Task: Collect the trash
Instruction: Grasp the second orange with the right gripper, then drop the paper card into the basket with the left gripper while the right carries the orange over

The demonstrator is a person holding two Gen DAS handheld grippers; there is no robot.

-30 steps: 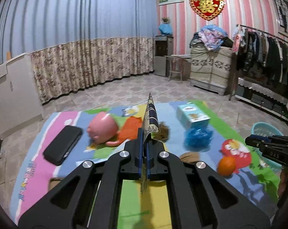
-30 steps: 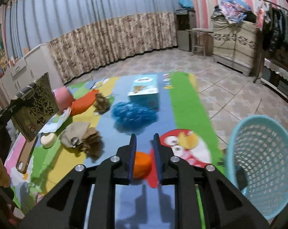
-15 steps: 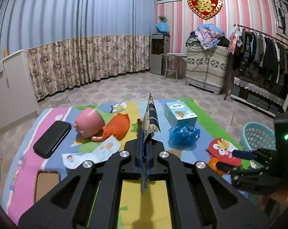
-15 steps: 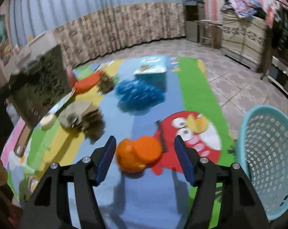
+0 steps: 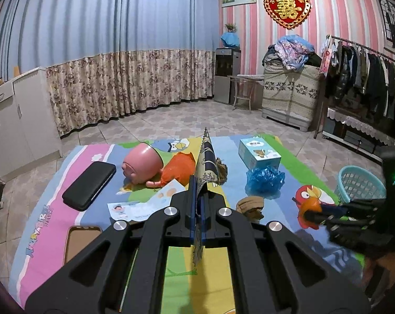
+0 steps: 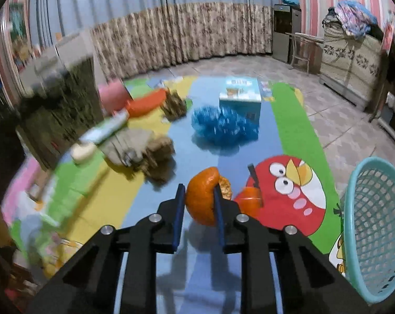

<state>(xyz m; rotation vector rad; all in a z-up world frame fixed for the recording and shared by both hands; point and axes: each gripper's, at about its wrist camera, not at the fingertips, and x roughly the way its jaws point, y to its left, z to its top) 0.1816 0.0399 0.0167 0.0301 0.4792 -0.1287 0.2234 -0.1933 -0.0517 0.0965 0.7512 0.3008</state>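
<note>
Black phone case (image 5: 89,185) lies near the mat's (image 5: 98,154) left edge, untouched. My left gripper (image 5: 196,204) is clamped on a flat printed wrapper (image 5: 207,157), thin and limp, held by its lower edge. At the mat's right side my right gripper (image 6: 197,204) is closing on orange peel (image 6: 204,196), which sits between the fingers; a second piece (image 6: 249,201) lies just beside it. I judge the peel light, soft and springy: grip across the curled middle. Basket (image 6: 375,225) stands off the mat's right edge.

The left gripper (image 5: 196,206) pinches a flat dark wrapper (image 5: 207,162) edge-on above the play mat (image 5: 98,157); a teal basket (image 5: 359,183) stands right.
</note>
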